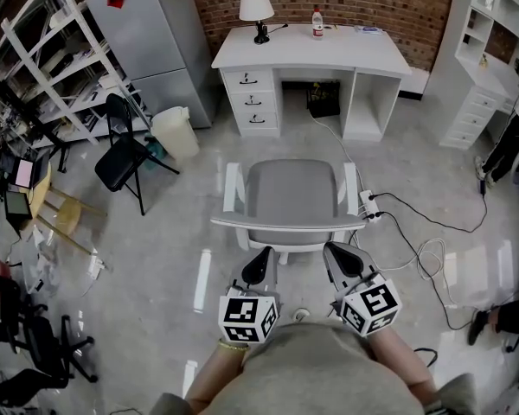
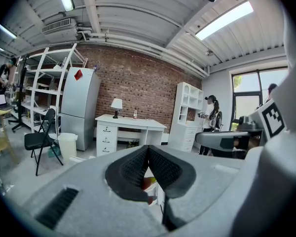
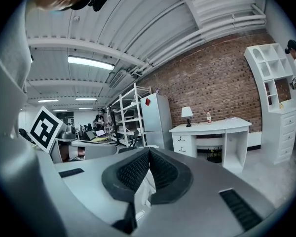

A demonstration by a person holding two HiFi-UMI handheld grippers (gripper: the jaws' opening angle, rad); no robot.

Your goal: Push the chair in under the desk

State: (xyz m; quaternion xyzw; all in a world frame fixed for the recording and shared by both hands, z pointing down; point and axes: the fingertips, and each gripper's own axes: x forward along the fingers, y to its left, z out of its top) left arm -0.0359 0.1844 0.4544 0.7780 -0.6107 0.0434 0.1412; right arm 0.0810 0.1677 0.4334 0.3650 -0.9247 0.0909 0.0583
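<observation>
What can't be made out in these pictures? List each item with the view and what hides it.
- Legs of the chair: head view, hidden under its own seat.
- Whether the left gripper or the right gripper touches the chair's back: head view, tips too close to tell.
- The chair in both gripper views: almost all hidden behind each gripper's shut jaws.
- Label of the bottle on the desk: head view, too small.

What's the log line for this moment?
chair: out on floor, apart from desk | left tongs: shut, empty | right tongs: shut, empty | both behind backrest, contact unclear
</observation>
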